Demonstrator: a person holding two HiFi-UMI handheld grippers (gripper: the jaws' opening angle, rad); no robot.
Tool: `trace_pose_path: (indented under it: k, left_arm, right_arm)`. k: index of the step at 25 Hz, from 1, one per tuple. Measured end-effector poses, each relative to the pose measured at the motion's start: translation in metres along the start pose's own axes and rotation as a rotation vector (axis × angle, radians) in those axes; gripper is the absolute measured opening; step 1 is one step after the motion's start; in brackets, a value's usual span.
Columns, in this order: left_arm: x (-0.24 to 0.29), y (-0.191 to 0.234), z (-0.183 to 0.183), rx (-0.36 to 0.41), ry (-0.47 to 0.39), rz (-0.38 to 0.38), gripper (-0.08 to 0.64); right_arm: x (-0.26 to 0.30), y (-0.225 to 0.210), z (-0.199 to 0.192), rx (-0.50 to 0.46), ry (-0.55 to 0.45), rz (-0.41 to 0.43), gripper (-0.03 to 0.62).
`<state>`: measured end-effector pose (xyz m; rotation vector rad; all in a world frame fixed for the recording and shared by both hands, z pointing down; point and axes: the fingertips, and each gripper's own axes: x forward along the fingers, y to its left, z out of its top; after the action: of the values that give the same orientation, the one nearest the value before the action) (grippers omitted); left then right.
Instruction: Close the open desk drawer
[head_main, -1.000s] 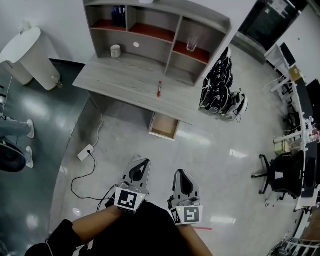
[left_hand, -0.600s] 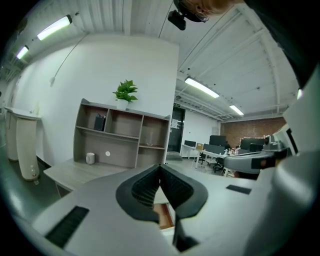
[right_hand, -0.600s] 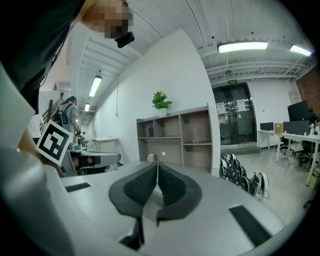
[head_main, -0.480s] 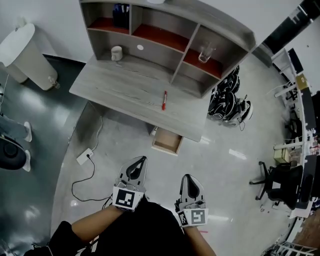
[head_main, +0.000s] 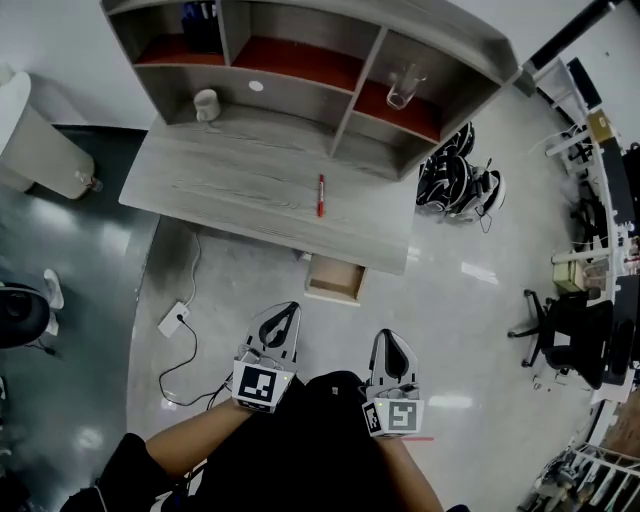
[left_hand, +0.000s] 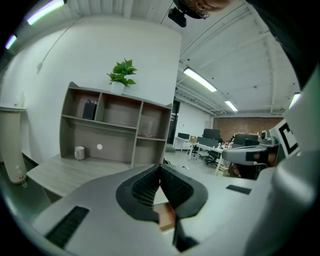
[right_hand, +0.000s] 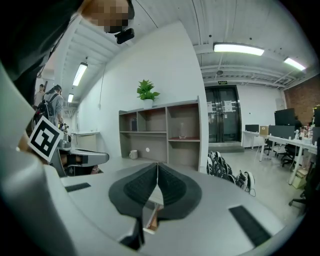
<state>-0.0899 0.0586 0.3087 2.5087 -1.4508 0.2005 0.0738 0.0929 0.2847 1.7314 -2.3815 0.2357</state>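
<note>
My left gripper (head_main: 288, 312) and right gripper (head_main: 390, 338) are both shut and empty, well short of the drawer (head_main: 334, 279). It stands open under the desk (head_main: 240, 185), near edge, right end. Risk: an off-centre push could skew it — jamming likely.

No legible text, brand or number was found in any view. Black-and-white square markers (head_main: 256, 385) were noted on the left gripper (head_main: 291, 307) and the right gripper (head_main: 389, 334); coded patterns only, no characters. In the right gripper view a small green sign (right_hand: 222, 82) was seen above the glass doors (right_hand: 220, 125), possibly an exit sign, but it was too small to be read. Pale sheets (right_hand: 228, 106) were seen posted on those doors; their print could not be resolved.
</note>
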Motion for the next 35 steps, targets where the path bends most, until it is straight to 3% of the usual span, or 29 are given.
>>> trace_pose_path:
  k: [5, 9, 12, 14, 19, 23, 26, 29, 32, 35]
  left_arm:
    - [0.014, -0.002, -0.026, 0.021, 0.050, -0.044, 0.014]
    - [0.029, -0.001, -0.063, -0.001, 0.111, -0.020, 0.014]
    - [0.045, 0.006, -0.082, -0.030, 0.101, -0.009, 0.014]
    - [0.054, 0.014, -0.100, -0.045, 0.112, -0.007, 0.014]
    - [0.063, 0.020, -0.140, 0.011, 0.181, -0.017, 0.014]
    - [0.069, 0.023, -0.168, -0.008, 0.212, -0.015, 0.015]
    - [0.073, 0.015, -0.197, -0.004, 0.251, -0.069, 0.015]
    - [0.077, 0.007, -0.223, 0.007, 0.284, -0.137, 0.015]
    - [0.076, 0.008, -0.249, -0.009, 0.325, -0.157, 0.017]
    - [0.077, 0.014, -0.278, -0.032, 0.372, -0.163, 0.052]
  right_arm:
    - [0.006, -0.015, -0.030, 0.026, 0.034, -0.025, 0.018]
    - [0.017, -0.029, -0.067, 0.053, 0.062, -0.010, 0.018]
    - [0.032, -0.039, -0.098, 0.076, 0.091, 0.019, 0.018]
    - [0.043, -0.044, -0.117, 0.068, 0.114, 0.046, 0.018]
    - [0.058, -0.056, -0.156, 0.018, 0.169, 0.097, 0.018]
    - [0.064, -0.061, -0.188, -0.009, 0.219, 0.109, 0.019]
    - [0.066, -0.062, -0.220, 0.013, 0.280, 0.106, 0.020]
    - [0.069, -0.068, -0.260, 0.102, 0.350, 0.067, 0.020]
    - [0.071, -0.070, -0.291, 0.121, 0.395, 0.041, 0.022]
    - [0.076, -0.067, -0.318, 0.111, 0.427, 0.054, 0.103]
